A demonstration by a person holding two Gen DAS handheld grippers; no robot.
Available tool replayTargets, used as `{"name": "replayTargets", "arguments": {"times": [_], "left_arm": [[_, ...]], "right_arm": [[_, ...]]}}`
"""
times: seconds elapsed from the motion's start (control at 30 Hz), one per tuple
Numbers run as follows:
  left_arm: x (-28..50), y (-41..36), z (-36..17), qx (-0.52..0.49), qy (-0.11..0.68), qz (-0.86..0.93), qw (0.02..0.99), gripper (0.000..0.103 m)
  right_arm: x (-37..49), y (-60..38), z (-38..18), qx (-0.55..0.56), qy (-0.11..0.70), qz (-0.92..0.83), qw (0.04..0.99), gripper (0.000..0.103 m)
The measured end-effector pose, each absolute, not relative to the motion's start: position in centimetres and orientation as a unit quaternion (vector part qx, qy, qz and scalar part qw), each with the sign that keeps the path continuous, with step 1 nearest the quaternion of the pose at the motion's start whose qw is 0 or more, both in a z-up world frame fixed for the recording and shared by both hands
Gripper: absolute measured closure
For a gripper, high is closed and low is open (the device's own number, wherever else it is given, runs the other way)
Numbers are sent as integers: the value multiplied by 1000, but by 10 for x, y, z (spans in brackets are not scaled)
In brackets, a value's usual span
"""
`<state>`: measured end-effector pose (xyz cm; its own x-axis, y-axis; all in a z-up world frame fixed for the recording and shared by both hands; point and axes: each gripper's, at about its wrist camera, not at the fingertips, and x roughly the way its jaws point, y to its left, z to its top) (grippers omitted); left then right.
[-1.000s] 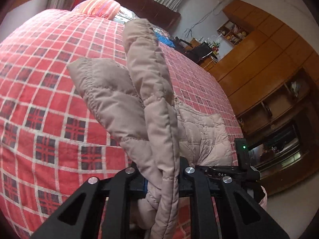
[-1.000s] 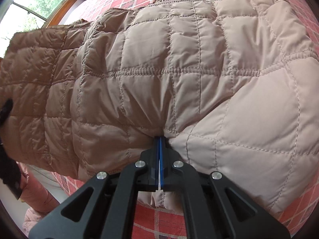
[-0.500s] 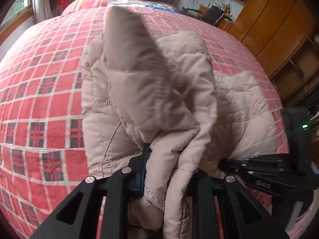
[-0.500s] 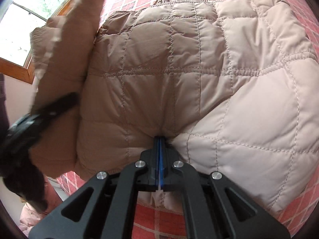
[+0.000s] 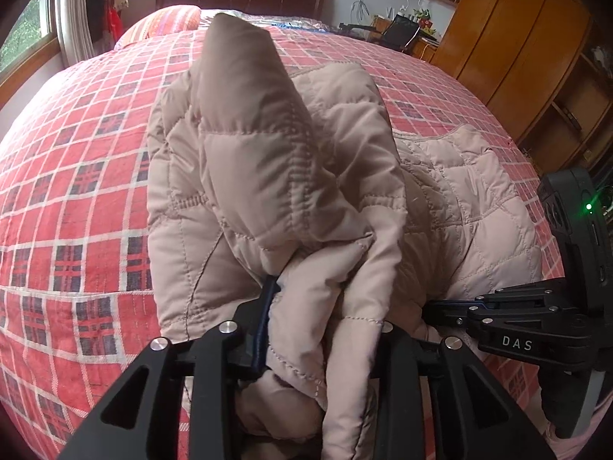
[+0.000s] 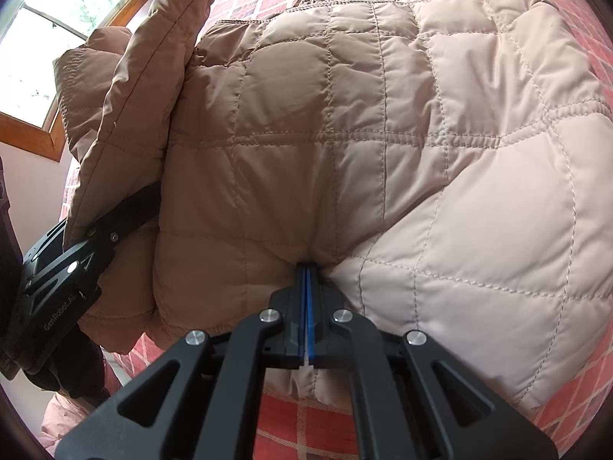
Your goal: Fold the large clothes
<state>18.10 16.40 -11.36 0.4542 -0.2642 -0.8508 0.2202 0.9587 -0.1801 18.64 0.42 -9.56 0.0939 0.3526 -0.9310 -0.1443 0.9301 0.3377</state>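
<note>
Jacket is what I am folding, a big puffy beige one with stitched squares. It lies on the bed, on a red checked cover, close to the near edge of the bed.

My left tool is holding a thick bunch of the jacket between its fingers. The fingers are held apart by all that cloth. A part of the jacket stands up from this tool and leans over the flat part lying on the bed.

My right tool is pinched tight on the jacket's near edge. Its two blue pads are almost touching, with only a thin bit of cloth between them. From the right camera I see the left tool at the left side, under the raised flap. From the left camera I see the right tool low at the right, touching the jacket.

Behind the bed stand a wooden wardrobe and a striped pillow.
</note>
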Motion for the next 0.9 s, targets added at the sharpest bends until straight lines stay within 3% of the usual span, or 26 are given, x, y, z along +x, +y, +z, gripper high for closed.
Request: {"name": "replayTargets", "arguments": {"times": [0.17, 0.23, 0.47, 0.73, 0.9], "left_arm": [[179, 172, -105, -48, 504, -208, 837, 39], [178, 177, -99, -68, 504, -242, 827, 34], [175, 232, -72, -187, 499, -337, 776, 35], [160, 306, -71, -212, 478, -258, 812, 35], [154, 327, -74, -181, 484, -165, 840, 35]], "right_arm": [[189, 3, -91, 78, 653, 168, 734, 103], [190, 3, -91, 80, 653, 169, 734, 103], [191, -1, -91, 80, 652, 172, 734, 103], [189, -3, -88, 85, 653, 173, 733, 103], [189, -5, -58, 88, 637, 171, 747, 95]]}}
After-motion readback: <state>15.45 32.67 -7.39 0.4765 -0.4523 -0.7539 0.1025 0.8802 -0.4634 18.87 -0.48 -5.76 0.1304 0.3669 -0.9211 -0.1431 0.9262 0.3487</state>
